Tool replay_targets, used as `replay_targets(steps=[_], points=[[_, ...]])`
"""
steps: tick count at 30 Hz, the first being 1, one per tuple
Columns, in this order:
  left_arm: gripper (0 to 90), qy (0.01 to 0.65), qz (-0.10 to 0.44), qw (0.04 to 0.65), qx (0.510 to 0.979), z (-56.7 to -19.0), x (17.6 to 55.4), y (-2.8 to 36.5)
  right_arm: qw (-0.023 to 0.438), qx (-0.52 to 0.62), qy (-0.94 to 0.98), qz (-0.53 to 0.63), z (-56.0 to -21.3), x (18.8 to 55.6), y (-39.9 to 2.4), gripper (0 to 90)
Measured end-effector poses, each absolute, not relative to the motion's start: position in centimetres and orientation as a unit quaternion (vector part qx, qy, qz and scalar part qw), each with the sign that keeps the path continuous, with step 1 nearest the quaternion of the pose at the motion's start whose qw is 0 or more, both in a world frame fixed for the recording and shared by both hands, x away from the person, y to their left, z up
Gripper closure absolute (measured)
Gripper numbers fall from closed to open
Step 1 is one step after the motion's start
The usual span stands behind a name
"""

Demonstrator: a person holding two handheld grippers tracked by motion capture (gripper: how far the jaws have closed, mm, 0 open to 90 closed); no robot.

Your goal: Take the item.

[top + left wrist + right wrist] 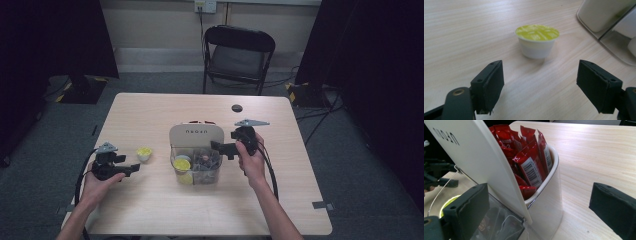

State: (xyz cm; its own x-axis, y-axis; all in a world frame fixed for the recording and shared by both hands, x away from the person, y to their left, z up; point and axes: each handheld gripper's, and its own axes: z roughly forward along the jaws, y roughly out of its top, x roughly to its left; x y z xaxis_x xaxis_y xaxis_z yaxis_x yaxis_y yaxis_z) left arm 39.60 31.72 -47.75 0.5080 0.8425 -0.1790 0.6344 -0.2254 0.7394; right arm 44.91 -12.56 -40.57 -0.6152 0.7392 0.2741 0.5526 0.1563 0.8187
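Note:
A white capsule with a yellow-green foil lid [537, 41] stands upright on the wooden table [150, 210], left of the organizer [144, 153]. My left gripper [544, 87] is open a short way in front of it, jaws spread wide with nothing between them; in the high view it [134, 169] points right towards the capsule. The white organizer [196, 135] has a clear front compartment holding another yellow-lidded capsule [182, 164] and small packets. Red sachets [529, 165] fill its white rear cup [549, 205]. My right gripper [541, 212] is open beside that cup, at the organizer's right side [220, 148].
A black folding chair [239, 55] stands beyond the table's far edge. A small dark round spot [237, 108] sits near the far middle of the tabletop. Cables trail from both grippers towards the front edge.

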Motion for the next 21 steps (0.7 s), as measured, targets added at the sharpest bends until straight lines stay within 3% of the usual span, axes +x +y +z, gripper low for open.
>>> replay_targets(steps=[7,11,21], points=[[22.2,0.462,0.132,0.370,0.795,-48.5,38.8,30.5,0.096,0.428,0.751,0.494,-40.2,44.9,-12.5,2.7],[21.0,0.437,0.140,0.344,0.819,-49.2,38.8,30.1,0.084,0.425,0.755,0.492,-39.9,44.8,-12.5,10.6],[16.7,0.422,0.185,0.362,0.810,-50.2,38.4,29.8,0.081,0.423,0.749,0.503,-39.0,44.5,-12.4,17.5]])
